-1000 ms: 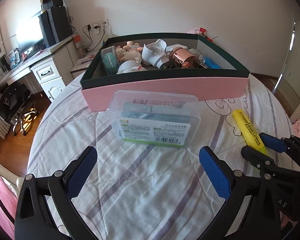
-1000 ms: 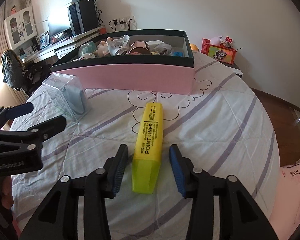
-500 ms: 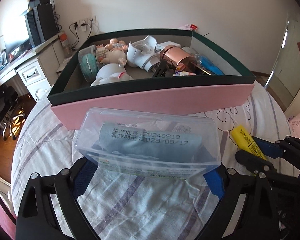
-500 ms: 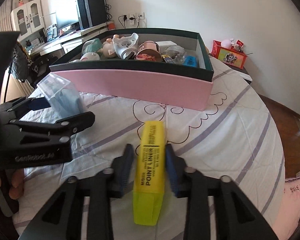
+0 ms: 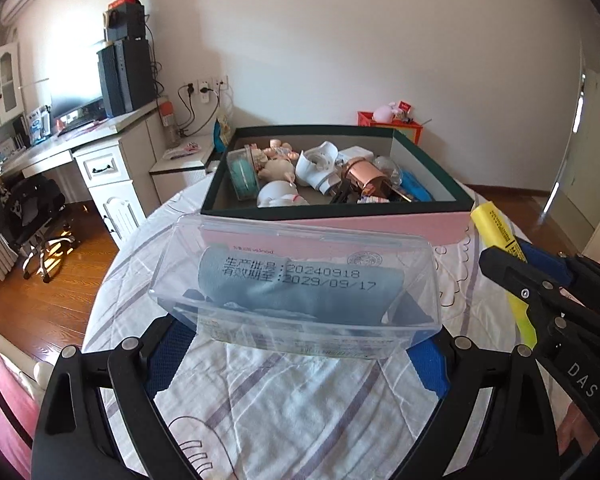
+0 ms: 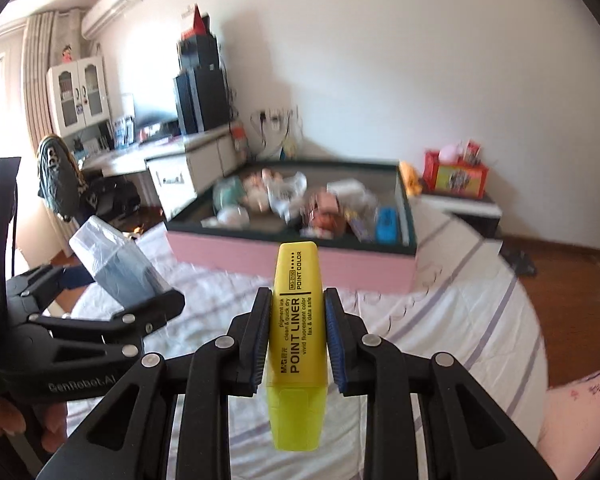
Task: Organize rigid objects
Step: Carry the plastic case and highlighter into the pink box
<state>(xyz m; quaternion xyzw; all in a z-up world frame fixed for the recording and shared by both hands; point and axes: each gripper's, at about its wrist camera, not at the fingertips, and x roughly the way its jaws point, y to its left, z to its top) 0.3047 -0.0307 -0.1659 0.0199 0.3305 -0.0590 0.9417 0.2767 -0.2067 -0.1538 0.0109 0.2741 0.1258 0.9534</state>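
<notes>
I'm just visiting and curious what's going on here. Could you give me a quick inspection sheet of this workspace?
Surface: round table under a striped white cloth.
Job's things: clear case; yellow highlighter; pink box with a dark rim, already full.
Clutter: dolls, copper cup, blue item in the box.
Tools: left tool shut on the case; right tool shut on the highlighter, both lifted.
Cables: plugs at wall sockets.
Surroundings: desk, office chair, wood floor.

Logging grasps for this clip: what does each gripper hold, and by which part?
Left gripper holds the clear box by its two short ends. Right gripper holds the highlighter across its barrel's middle.
</notes>
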